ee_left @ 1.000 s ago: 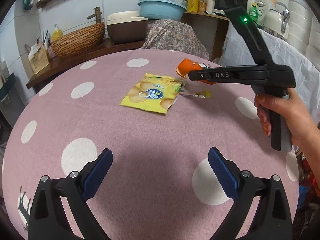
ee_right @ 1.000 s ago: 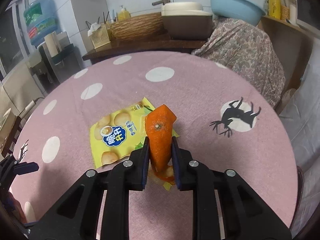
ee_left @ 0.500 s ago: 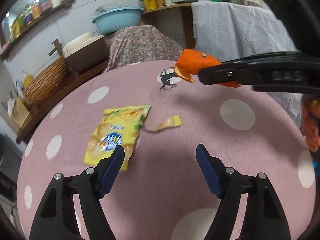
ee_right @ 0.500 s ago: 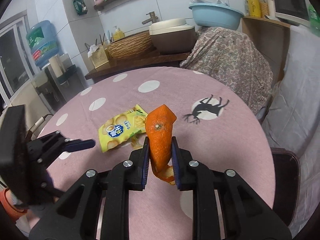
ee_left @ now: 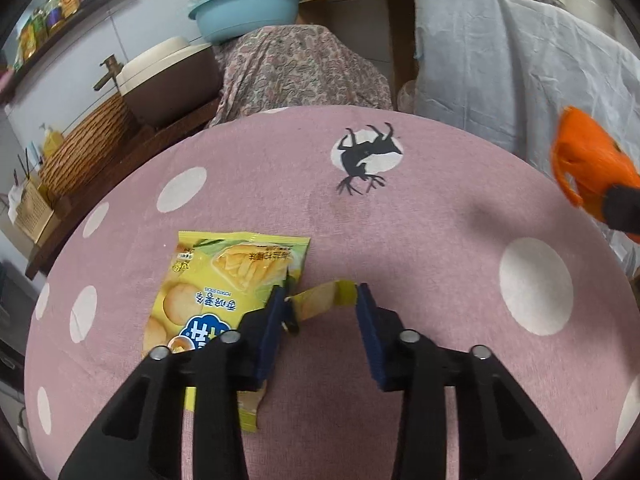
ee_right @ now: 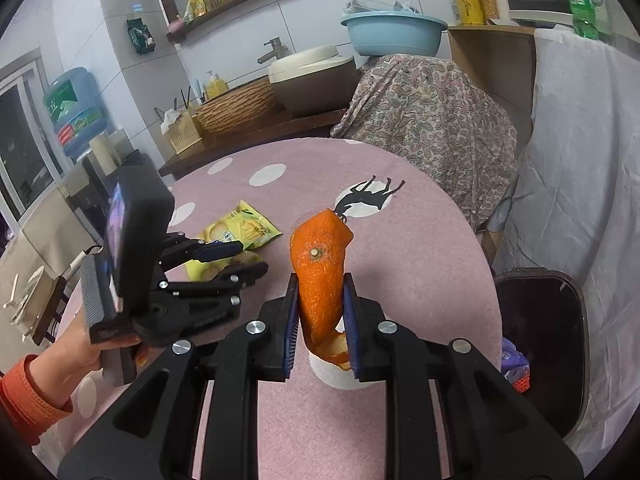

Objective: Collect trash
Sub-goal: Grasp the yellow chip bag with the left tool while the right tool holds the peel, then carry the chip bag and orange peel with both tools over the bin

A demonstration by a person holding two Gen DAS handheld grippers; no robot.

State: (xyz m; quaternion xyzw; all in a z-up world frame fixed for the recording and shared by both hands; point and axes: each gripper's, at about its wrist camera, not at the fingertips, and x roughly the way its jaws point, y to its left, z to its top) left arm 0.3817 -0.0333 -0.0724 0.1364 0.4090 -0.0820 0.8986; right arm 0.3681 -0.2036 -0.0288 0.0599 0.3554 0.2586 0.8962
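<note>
A yellow snack bag lies flat on the pink dotted tablecloth, with a torn yellow strip at its right corner. My left gripper is low over that corner. Its jaws are closing with the strip between the blue pads, and a gap still shows. My right gripper is shut on a curled orange peel and holds it upright above the table. The peel also shows at the right edge of the left wrist view. From the right wrist I see the left gripper over the bag.
A black trash bin stands beside the table's right edge, with coloured wrappers inside. A chair draped in paisley cloth and a white cloth crowd the far side. A hand with an orange cuff grips the left tool.
The left gripper has moved forward to the bag's corner and its jaws have narrowed around the strip. The right gripper has carried the peel rightward, and the bin has come into view.
</note>
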